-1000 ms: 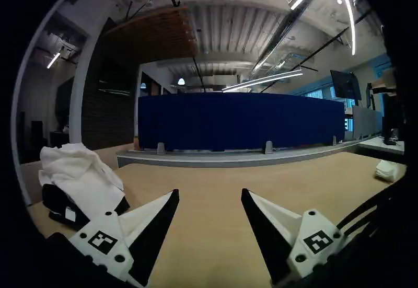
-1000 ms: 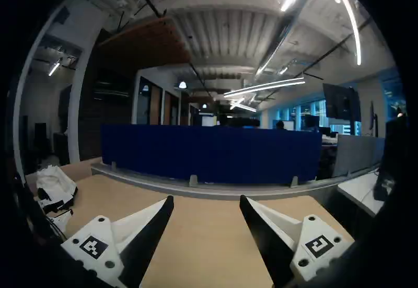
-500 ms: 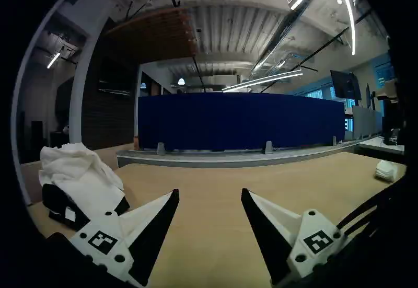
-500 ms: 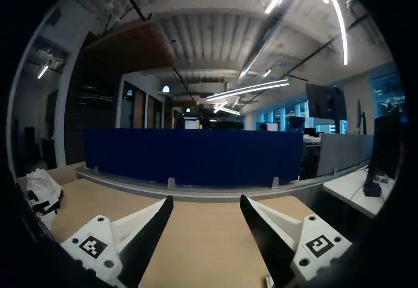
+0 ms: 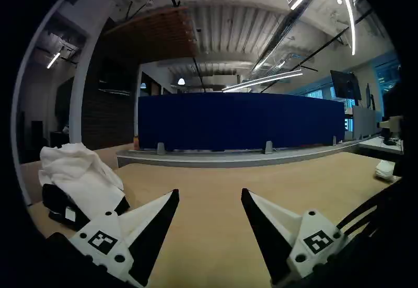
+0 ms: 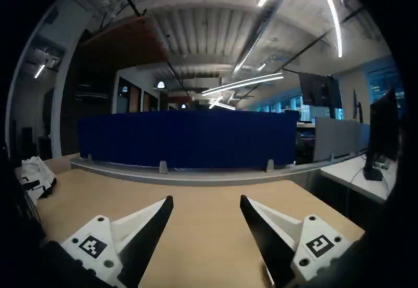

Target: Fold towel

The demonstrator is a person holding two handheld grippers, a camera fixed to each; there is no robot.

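Note:
A crumpled white towel (image 5: 78, 175) lies heaped over a black object at the far left of the wooden table (image 5: 219, 183) in the left gripper view. My left gripper (image 5: 208, 193) is open, low over the table, to the right of the towel and apart from it, with nothing between its fingers. In the right gripper view the same white towel heap (image 6: 34, 172) shows small at the far left edge. My right gripper (image 6: 205, 199) is open over bare table (image 6: 209, 194), well away from the towel.
A blue partition (image 5: 237, 121) on a grey rail closes the table's far side. A small white bundle (image 5: 385, 169) sits at the table's right end. A neighbouring white desk with a dark monitor (image 6: 384, 131) stands to the right.
The right gripper has dropped lower and swung to the right, so the towel heap slid toward the left edge of its view. The left gripper has not moved.

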